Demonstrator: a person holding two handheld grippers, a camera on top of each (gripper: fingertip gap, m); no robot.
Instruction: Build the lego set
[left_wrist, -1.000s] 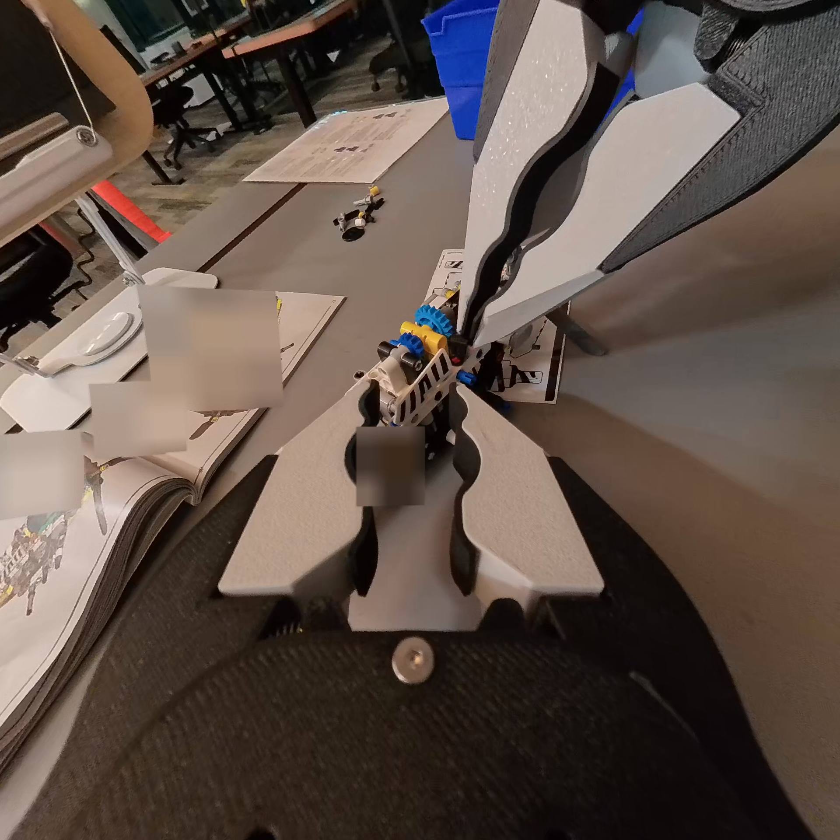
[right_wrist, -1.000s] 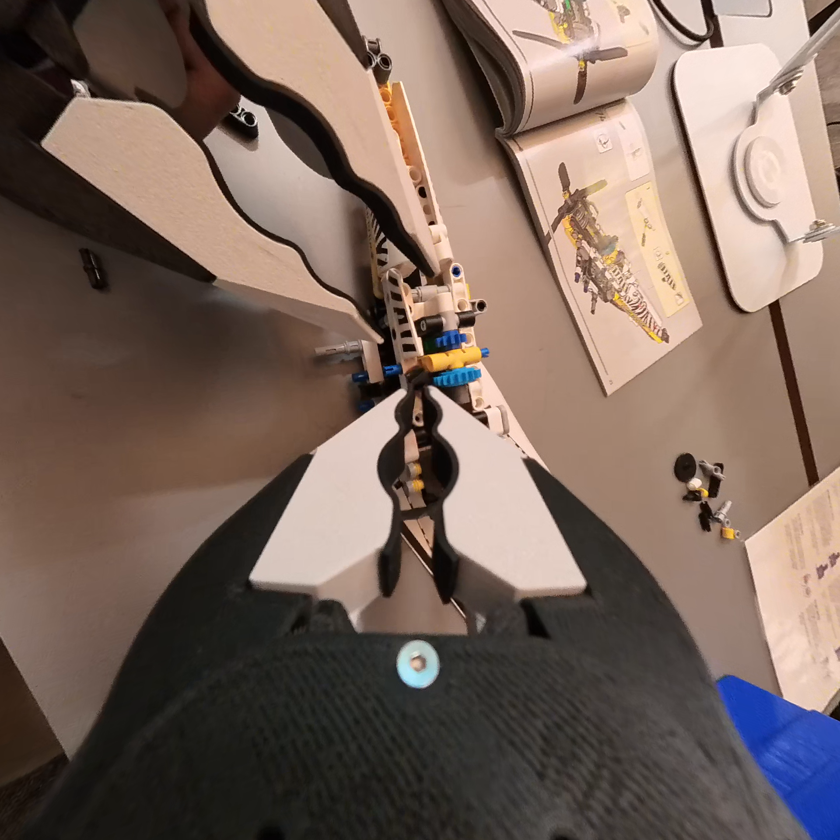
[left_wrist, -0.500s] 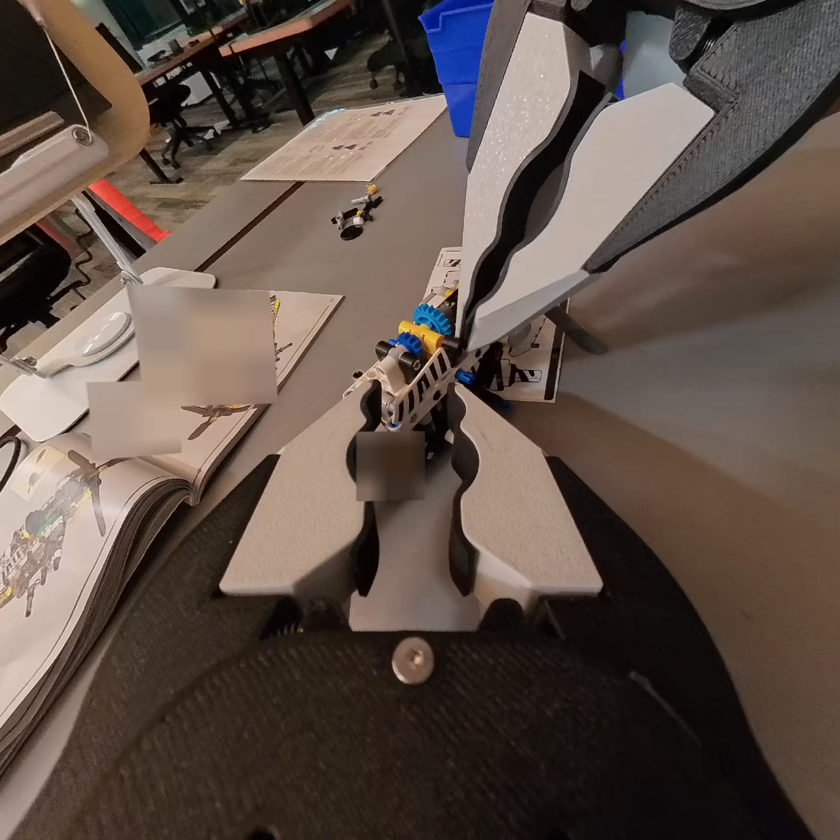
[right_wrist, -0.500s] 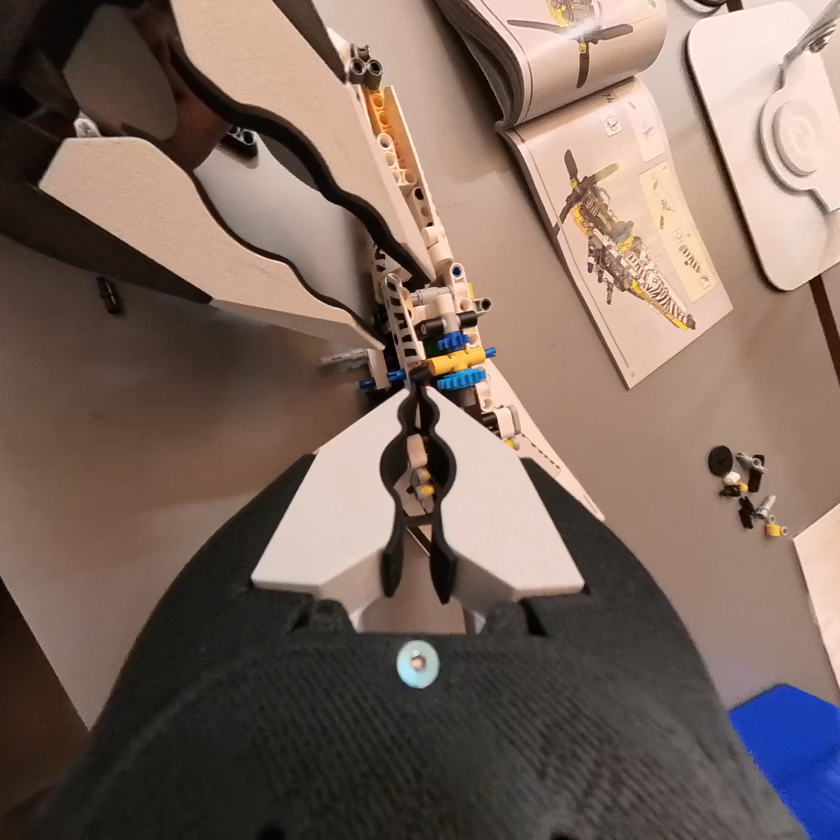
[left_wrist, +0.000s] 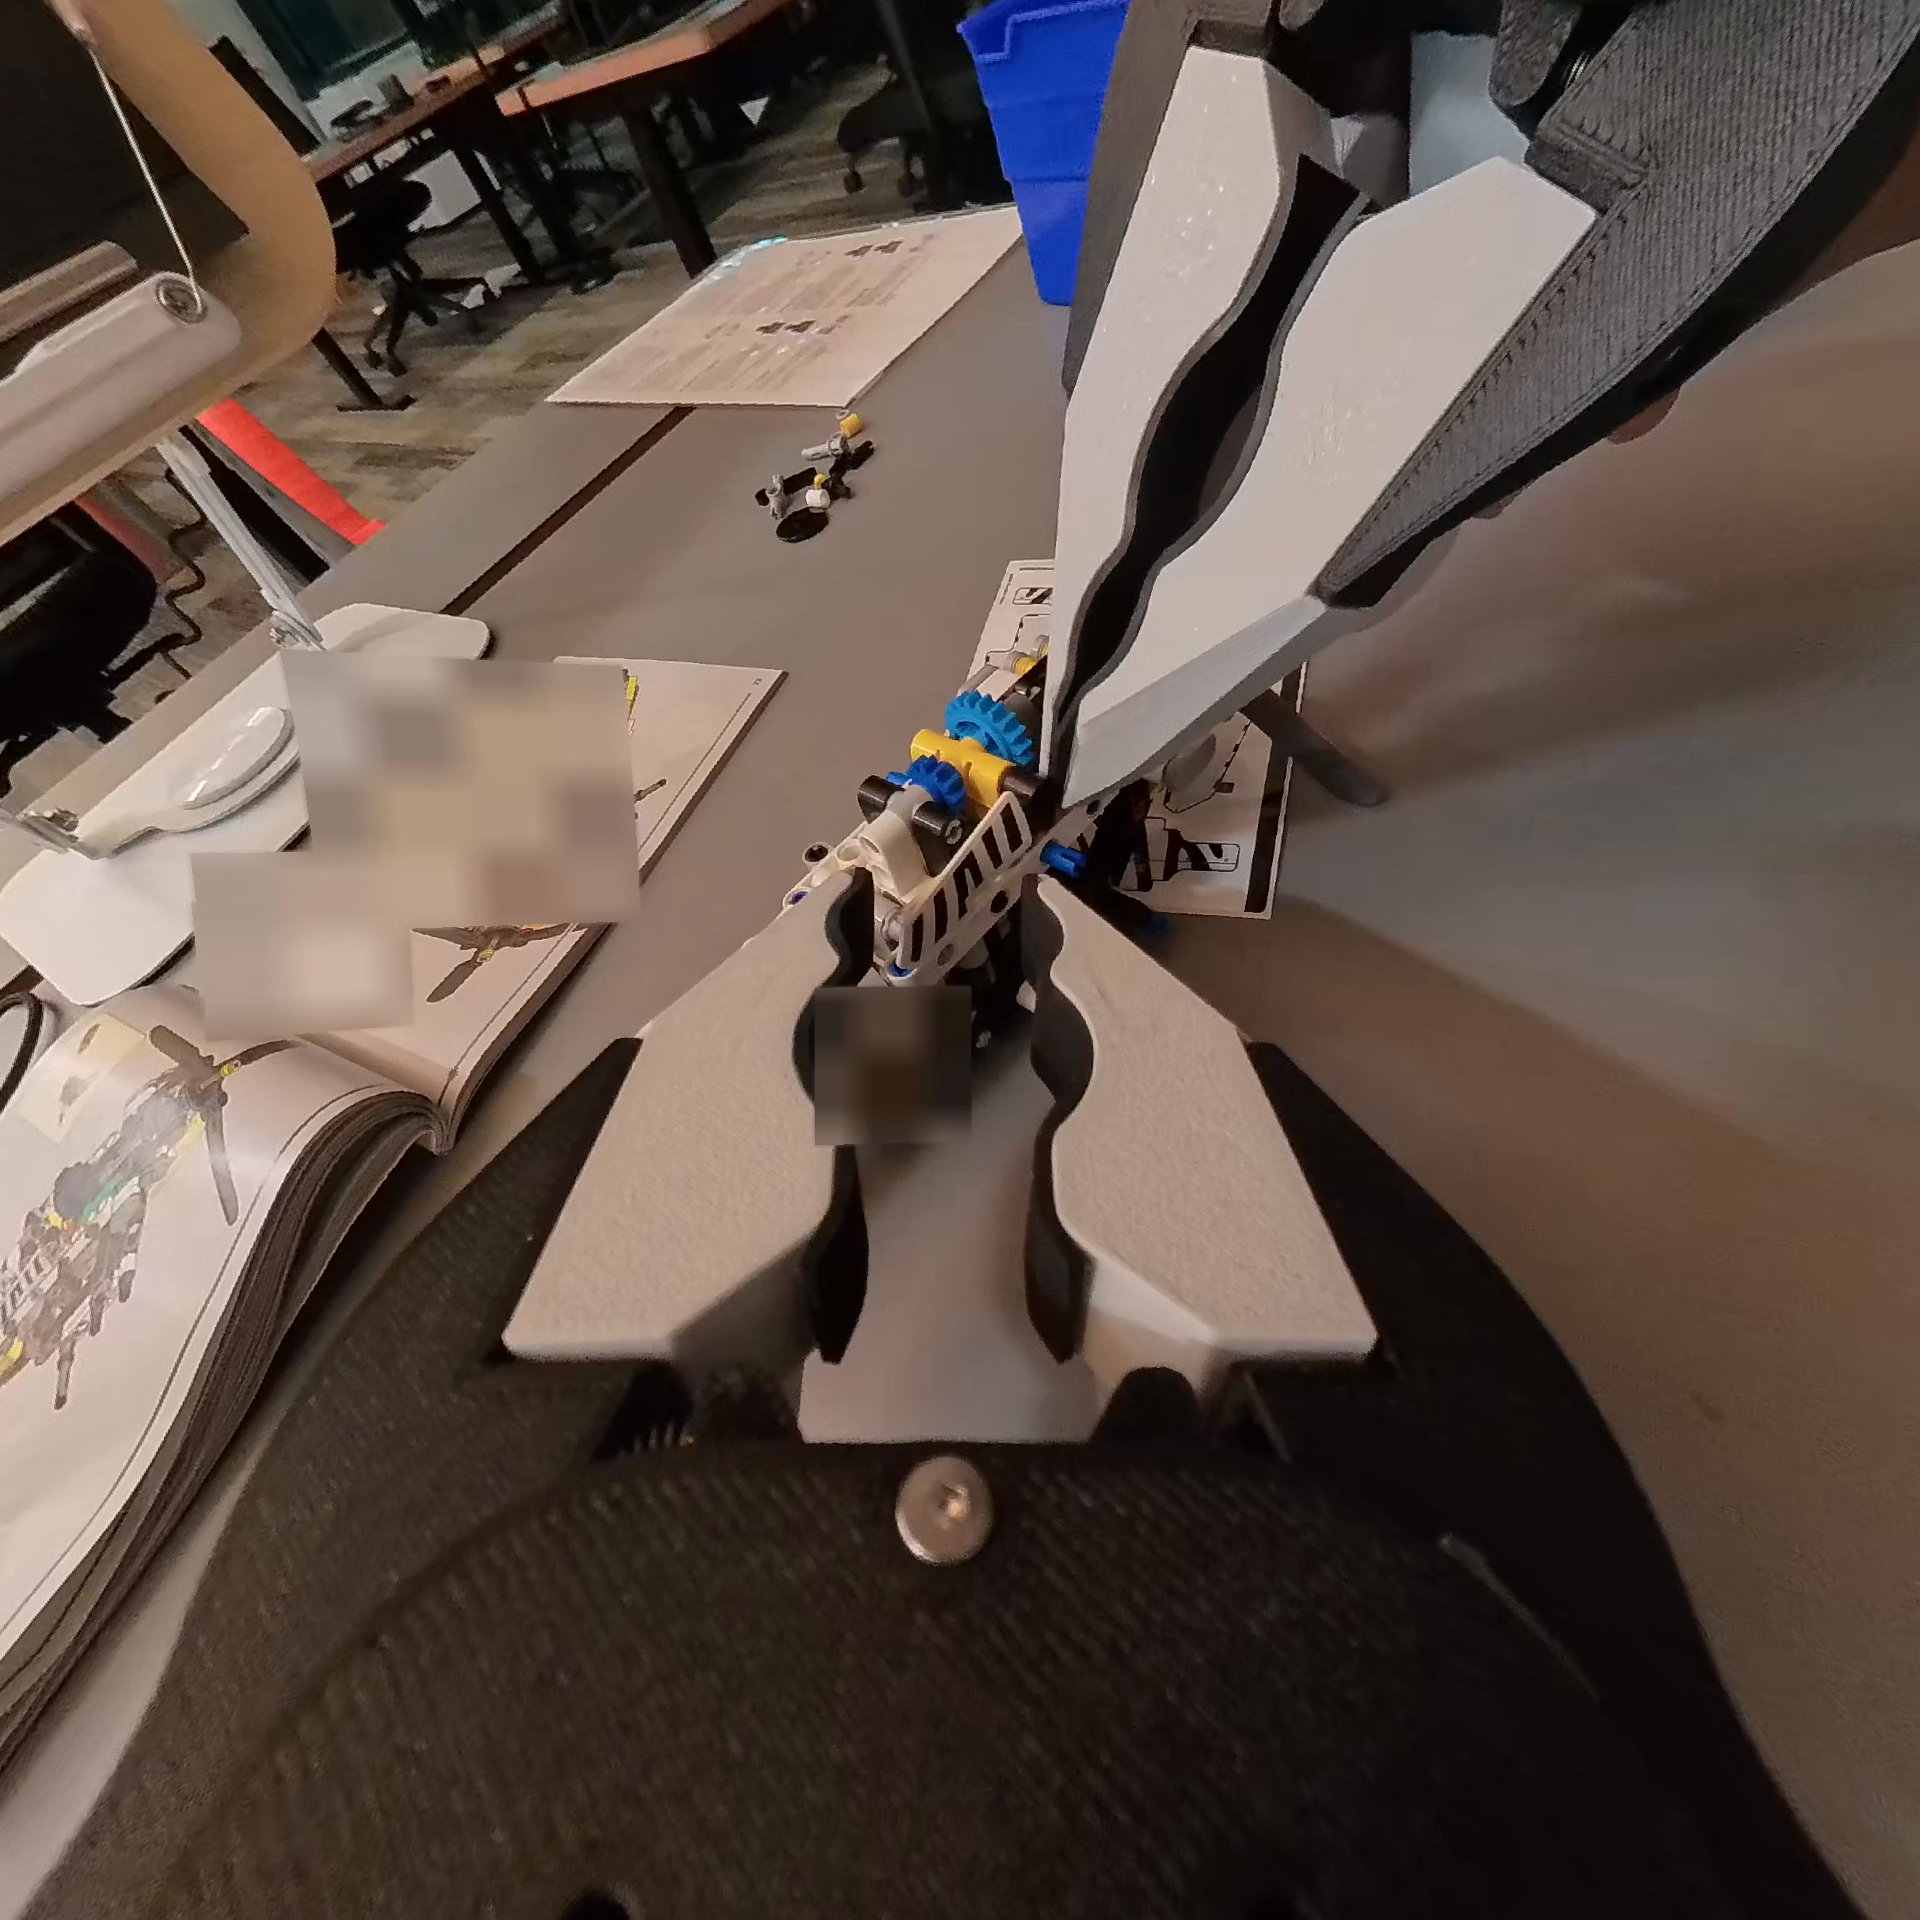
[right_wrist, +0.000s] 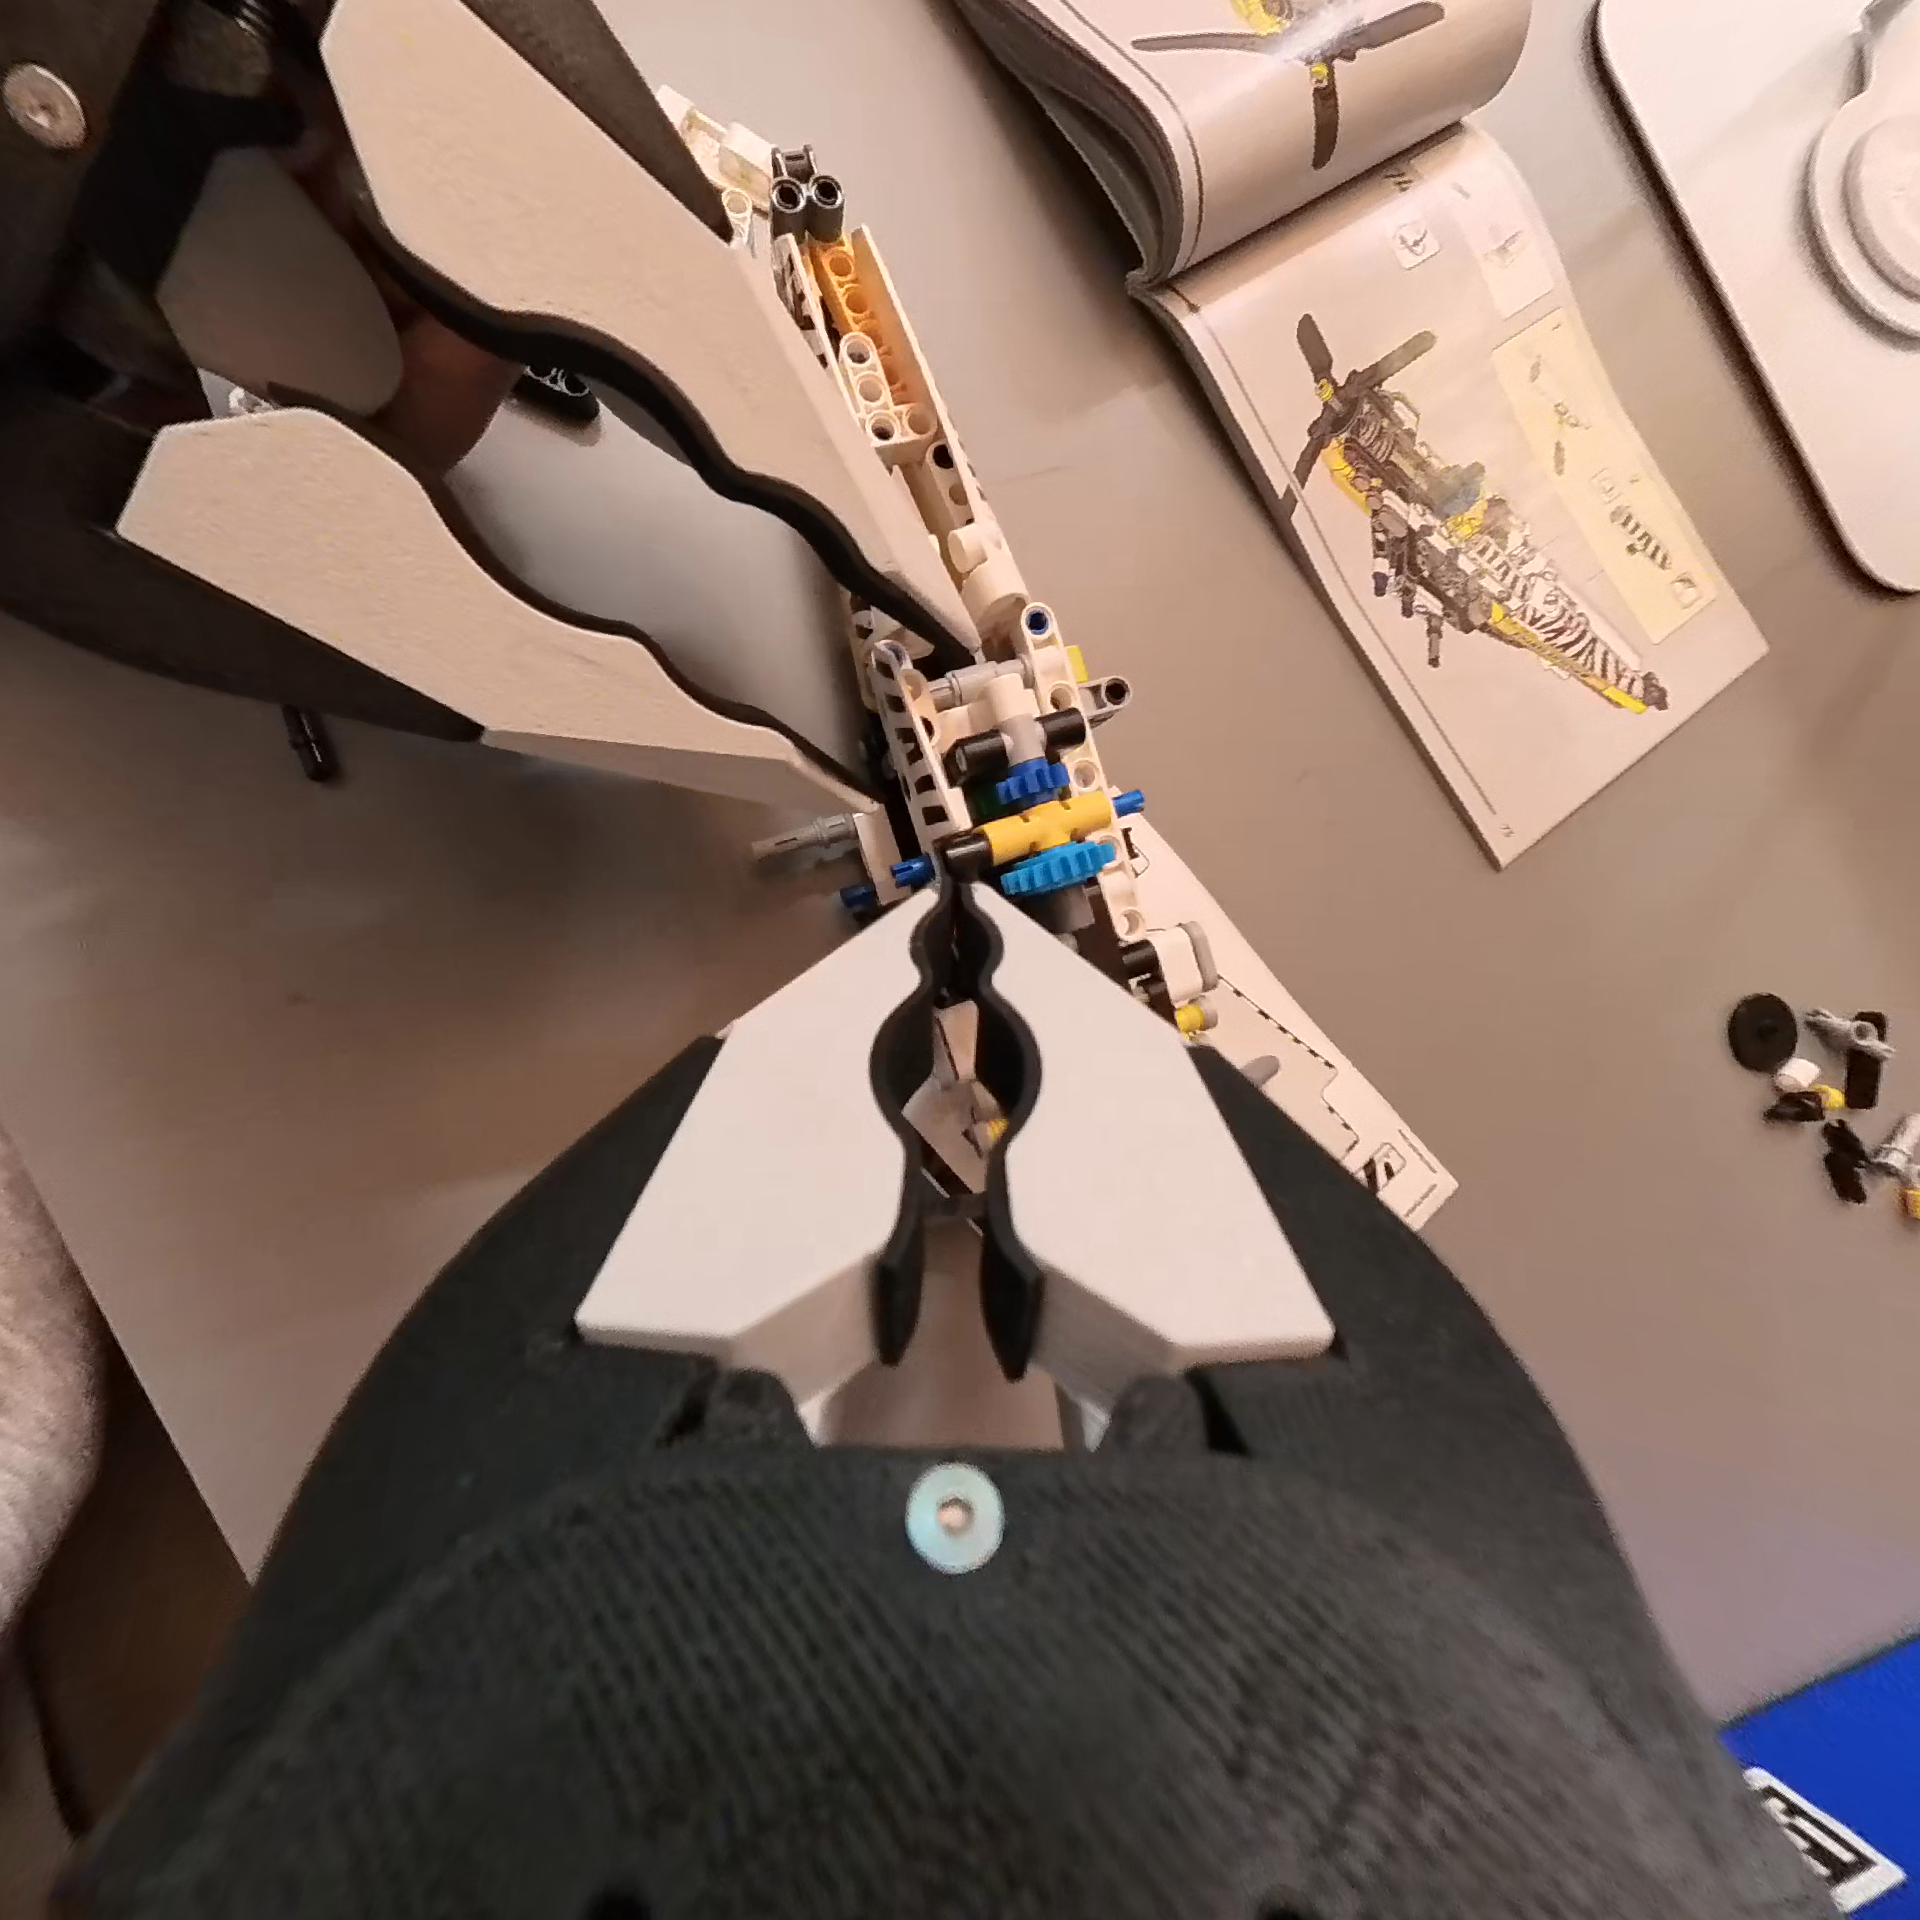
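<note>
A long white lego model (left_wrist: 961, 873) carries a zebra-striped panel, blue gears (left_wrist: 987, 722) and a yellow connector (left_wrist: 961, 758). My left gripper (left_wrist: 940, 914) is shut on the model and holds it over the grey table. My right gripper (left_wrist: 1062, 758) comes down from the upper right, its jaws shut. In the right wrist view, the right gripper (right_wrist: 953, 888) has its tips against a black pin end (right_wrist: 966, 850) beside the yellow connector (right_wrist: 1039, 831). The left gripper (right_wrist: 920, 722) clamps the model (right_wrist: 914, 416) from the upper left. Whether the right tips pinch a small part is hidden.
An open instruction booklet (left_wrist: 208, 1195) lies at the left and shows in the right wrist view (right_wrist: 1455, 520). Several loose small parts (right_wrist: 1829, 1091) lie farther off. A sticker sheet (left_wrist: 1205, 852) lies under the model. There are also a blue bin (left_wrist: 1039, 156), a paper sheet (left_wrist: 790, 322) and a white lamp base (left_wrist: 156, 790). Less than 4 cm separates the two grippers' tips.
Both grippers stay on the model. The right gripper has swung a little, so the booklet and loose parts have slid toward the right edge of its view.
</note>
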